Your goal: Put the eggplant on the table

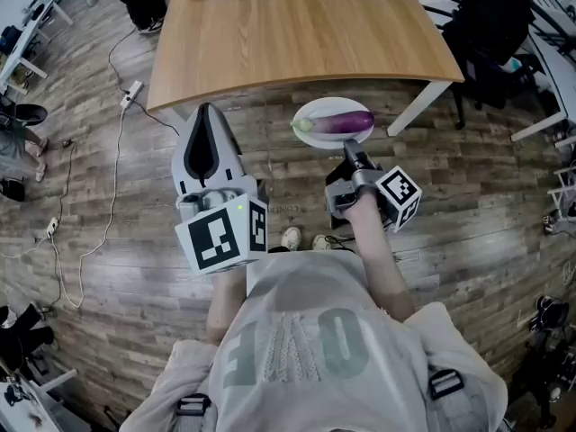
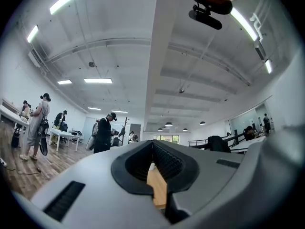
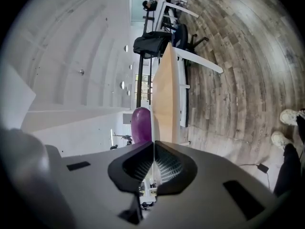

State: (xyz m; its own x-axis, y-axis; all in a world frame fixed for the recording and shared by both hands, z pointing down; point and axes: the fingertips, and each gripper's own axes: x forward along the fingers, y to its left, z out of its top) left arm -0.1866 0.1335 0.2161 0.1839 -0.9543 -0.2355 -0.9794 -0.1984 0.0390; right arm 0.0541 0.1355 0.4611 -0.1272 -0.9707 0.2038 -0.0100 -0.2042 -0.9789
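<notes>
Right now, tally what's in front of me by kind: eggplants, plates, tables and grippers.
eggplant: 1
plate: 1
table: 1
grippers: 2, the left gripper and the right gripper
Total: 5

The right claw [image 3: 153, 146] has its jaws pressed together on a thin white edge, which seems to be the rim of a plate [image 3: 153, 159] seen from the side. Just beyond the tips, to the left of this edge, the purple eggplant [image 3: 141, 124] sticks out. Farther ahead of the claw is the wooden table [image 3: 167, 89], seen edge-on. To the right of the claw lies the plank floor [image 3: 238, 56], with two light shoes [image 3: 285, 123] on it.
</notes>
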